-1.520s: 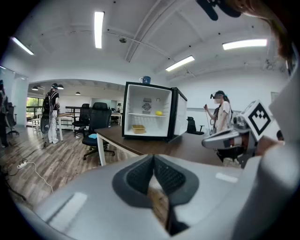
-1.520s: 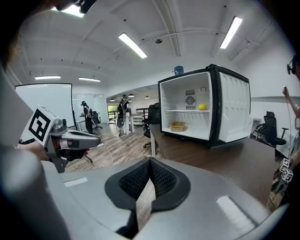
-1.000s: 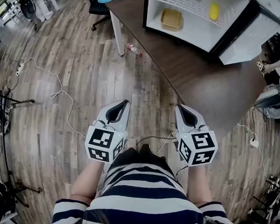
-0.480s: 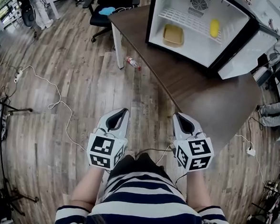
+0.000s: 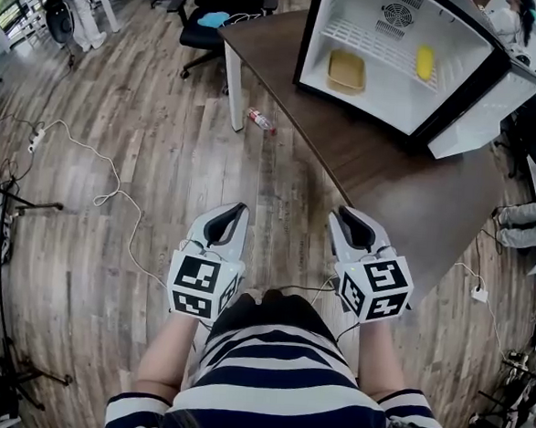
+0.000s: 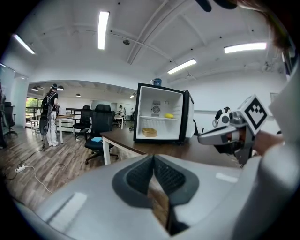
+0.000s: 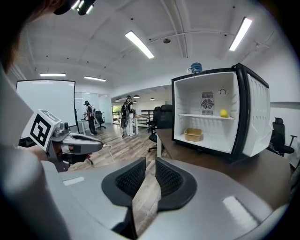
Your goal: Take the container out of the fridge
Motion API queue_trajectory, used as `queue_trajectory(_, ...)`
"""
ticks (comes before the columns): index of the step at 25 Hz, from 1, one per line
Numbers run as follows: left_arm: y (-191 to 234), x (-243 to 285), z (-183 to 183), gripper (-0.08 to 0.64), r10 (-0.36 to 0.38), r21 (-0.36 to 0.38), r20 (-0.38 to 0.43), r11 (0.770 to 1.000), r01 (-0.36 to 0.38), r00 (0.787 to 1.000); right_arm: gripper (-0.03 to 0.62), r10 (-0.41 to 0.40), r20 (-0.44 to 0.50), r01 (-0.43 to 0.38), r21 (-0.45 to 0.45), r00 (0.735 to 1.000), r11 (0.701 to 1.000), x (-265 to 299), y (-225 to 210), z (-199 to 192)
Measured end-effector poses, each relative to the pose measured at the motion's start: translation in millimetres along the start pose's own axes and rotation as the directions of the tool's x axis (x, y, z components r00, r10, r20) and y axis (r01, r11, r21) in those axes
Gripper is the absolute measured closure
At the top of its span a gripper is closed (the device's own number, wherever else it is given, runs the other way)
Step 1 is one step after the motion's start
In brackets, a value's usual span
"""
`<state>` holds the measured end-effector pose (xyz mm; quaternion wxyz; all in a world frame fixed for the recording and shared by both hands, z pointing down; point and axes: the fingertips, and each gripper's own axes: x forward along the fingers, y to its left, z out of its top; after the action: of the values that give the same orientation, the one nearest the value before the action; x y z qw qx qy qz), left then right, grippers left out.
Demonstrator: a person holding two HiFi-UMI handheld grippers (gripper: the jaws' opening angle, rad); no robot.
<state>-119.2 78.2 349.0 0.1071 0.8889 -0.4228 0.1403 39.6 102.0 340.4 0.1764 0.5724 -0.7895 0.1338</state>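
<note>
A shallow yellow container (image 5: pixel 347 70) (image 6: pixel 149 132) (image 7: pixel 193 134) rests on the floor of an open white fridge (image 5: pixel 396 89) that stands on a dark brown table (image 5: pixel 380 180). A small yellow item (image 5: pixel 425 62) (image 7: pixel 223 113) lies on the fridge's wire shelf. Both grippers are held low before the person's body, well short of the fridge. My left gripper (image 5: pixel 239 210) (image 6: pixel 152 158) is shut, its pads meeting with nothing between them. My right gripper (image 5: pixel 345 214) (image 7: pixel 150 163) has its jaws opening, a narrow gap showing and nothing in it.
The fridge door (image 5: pixel 486 100) swings out to the right. A mug (image 7: pixel 196 68) stands on top of the fridge. A plastic bottle (image 5: pixel 261 119) lies on the wood floor by the table leg; cables (image 5: pixel 97 165) trail at left. An office chair (image 5: pixel 219 4) stands beyond the table.
The head view has swung, so the fridge now sits further right and shows more of its inside. Both grippers stay in about the same place before the body.
</note>
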Motion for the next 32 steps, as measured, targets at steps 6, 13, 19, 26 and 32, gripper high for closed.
queue_trajectory(6,19.2,-1.9,-2.1,0.560,0.021,0.000,0.001,1.000,-0.021,1.000,0.510,0.023,-0.001,-0.023,-0.018,1.000,1.000,18.6,8.1,6.0)
queue_trajectory(13,37.6,2.6,-2.3,0.560,0.052,-0.011,-0.004,0.999,-0.052,0.999,0.505,0.042,-0.008,-0.043,-0.037,0.999,0.998,49.9,1.3,16.1)
queue_trajectory(19,59.6,19.8,-4.2,0.560,0.092,-0.044,-0.014,0.995,-0.092,0.996,0.505,0.056,-0.010,-0.057,-0.084,0.998,0.995,87.9,-14.6,31.1)
queue_trajectory(26,75.3,60.5,8.4,0.560,0.103,-0.055,-0.017,0.993,-0.104,0.995,0.505,0.072,-0.019,-0.073,-0.102,0.997,0.992,136.4,-49.8,52.8)
queue_trajectory(32,87.3,110.8,18.3,0.560,0.103,-0.063,-0.044,0.992,-0.105,0.994,0.505,0.068,-0.037,-0.072,-0.150,0.997,0.986,179.8,-87.9,70.5)
